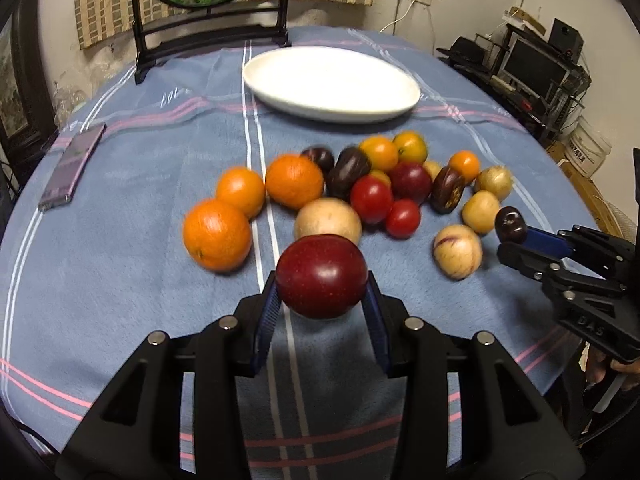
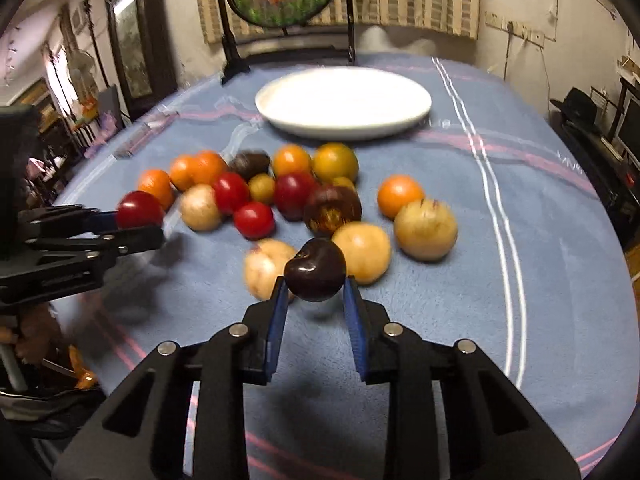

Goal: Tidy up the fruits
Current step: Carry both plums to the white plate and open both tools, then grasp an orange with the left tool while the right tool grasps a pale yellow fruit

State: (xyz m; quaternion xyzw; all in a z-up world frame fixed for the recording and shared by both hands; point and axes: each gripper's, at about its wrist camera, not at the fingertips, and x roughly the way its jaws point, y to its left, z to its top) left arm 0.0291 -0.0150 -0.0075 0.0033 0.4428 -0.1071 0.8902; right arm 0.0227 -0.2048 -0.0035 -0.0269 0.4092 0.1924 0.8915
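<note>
My left gripper (image 1: 322, 300) is shut on a dark red plum (image 1: 321, 276) and holds it above the blue cloth, in front of the fruit pile. It also shows in the right wrist view (image 2: 140, 220) at the left. My right gripper (image 2: 316, 292) is shut on a small dark purple plum (image 2: 315, 270), and shows at the right in the left wrist view (image 1: 514, 236). Several oranges (image 1: 218, 234), red tomatoes (image 1: 371, 199), yellow melons (image 2: 425, 229) and dark fruits (image 2: 332, 209) lie clustered mid-table. An empty white plate (image 1: 332, 84) sits behind them.
A purple phone (image 1: 74, 166) lies at the table's left edge. A round framed screen on a black stand (image 1: 208, 12) stands at the far edge behind the plate (image 2: 344, 102). Shelves with electronics (image 1: 536, 68) are off the table's right side.
</note>
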